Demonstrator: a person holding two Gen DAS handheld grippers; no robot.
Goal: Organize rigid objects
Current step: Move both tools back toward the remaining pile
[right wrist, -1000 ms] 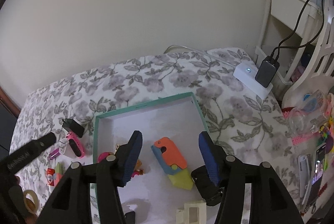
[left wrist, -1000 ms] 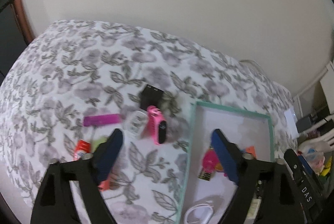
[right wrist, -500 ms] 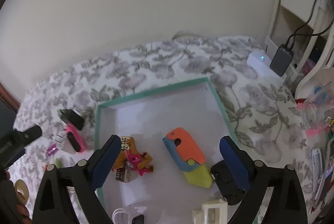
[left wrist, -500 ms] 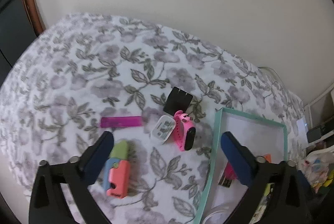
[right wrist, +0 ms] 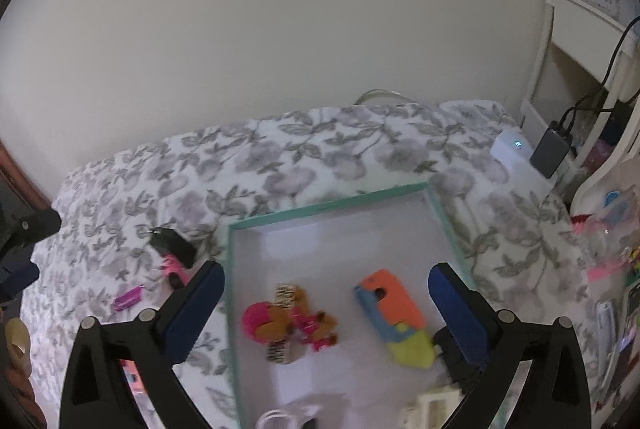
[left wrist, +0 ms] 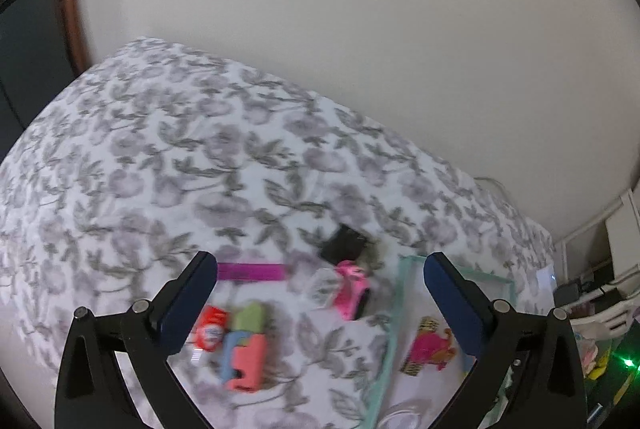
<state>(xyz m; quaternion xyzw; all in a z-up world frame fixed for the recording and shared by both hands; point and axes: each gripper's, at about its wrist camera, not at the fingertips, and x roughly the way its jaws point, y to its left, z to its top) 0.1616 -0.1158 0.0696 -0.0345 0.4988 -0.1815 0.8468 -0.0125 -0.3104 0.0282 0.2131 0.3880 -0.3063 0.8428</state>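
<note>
Both grippers gaped empty, the right gripper (right wrist: 326,303) still opening, low in frame above a teal-rimmed tray (right wrist: 328,207) on a floral bed (left wrist: 168,157), orange toy (right wrist: 394,303) inside; pink watch (left wrist: 352,289) and black charger (left wrist: 344,244) lay outside the left gripper (left wrist: 320,293).

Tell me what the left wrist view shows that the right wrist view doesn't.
Left wrist only: the red packet beside the whole coral, blue and green toy on the bedspread, between the open left gripper.

Right wrist only: the orange, blue and yellow toy in the tray, under the right gripper, whose jaws are opening, empty.

Both: the teal-rimmed tray, pink hair clips, purple bar, black charger.
</note>
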